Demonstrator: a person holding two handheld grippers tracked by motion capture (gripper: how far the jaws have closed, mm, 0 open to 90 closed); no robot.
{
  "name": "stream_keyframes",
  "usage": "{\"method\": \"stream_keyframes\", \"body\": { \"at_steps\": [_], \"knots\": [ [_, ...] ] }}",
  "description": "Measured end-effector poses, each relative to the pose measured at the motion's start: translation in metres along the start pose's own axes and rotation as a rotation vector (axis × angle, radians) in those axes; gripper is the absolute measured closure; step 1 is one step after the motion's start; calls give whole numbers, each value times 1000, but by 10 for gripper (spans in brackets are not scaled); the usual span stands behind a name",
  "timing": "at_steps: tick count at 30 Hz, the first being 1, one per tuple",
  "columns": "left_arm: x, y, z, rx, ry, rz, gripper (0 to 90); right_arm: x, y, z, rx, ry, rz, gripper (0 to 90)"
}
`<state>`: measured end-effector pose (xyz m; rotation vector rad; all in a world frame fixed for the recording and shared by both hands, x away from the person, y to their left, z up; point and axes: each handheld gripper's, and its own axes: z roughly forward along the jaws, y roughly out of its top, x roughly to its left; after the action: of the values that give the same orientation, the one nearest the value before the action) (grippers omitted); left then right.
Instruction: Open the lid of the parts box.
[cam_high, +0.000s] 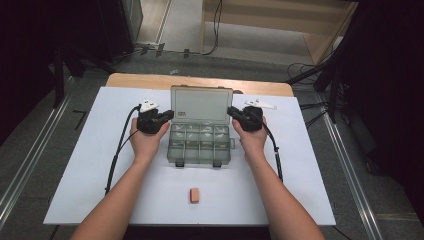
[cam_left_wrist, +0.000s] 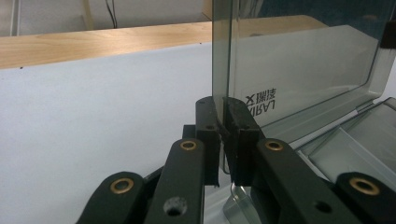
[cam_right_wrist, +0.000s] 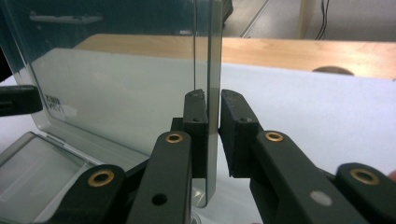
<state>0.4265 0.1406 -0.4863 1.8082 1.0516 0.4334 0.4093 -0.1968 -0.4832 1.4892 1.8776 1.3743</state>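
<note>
The left gripper (cam_left_wrist: 224, 135) has its fingers (cam_left_wrist: 208, 135) closed tight on the left edge of the lid (cam_left_wrist: 299, 70) of a clear plastic box, the edge pinched between the two pads. In the right gripper view, the right gripper (cam_right_wrist: 212, 135) straddles the lid's right edge: one finger (cam_right_wrist: 194, 135) lies against the plastic, while a narrow gap shows between the edge and the other, so that grip looks loose. The lid stands upright, swung open on the hinge at the back of the box (cam_high: 200, 145), whose small compartments lie open below it. In the high view the two hands sit either side of the box, which rests mid-way across the white table (cam_high: 90, 165). Nearer the person, well apart from the box, lies a small orange block (cam_high: 194, 195).
</note>
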Motion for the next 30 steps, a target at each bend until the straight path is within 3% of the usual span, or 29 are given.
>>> {"method": "stream_keyframes", "body": {
  "at_steps": [14, 28, 30],
  "knots": [
    [6, 1, 4, 11, -30, -61, 847, -1, -12, 5, 15, 6, 38, 780],
    [14, 7, 8, 64, -80, -141, 841, -4, -12, 8, 31, 19, 82, 791],
    [16, 7, 8, 69, -90, -151, 840, -6, -13, 8, 33, 28, 112, 794]
  ]
}}
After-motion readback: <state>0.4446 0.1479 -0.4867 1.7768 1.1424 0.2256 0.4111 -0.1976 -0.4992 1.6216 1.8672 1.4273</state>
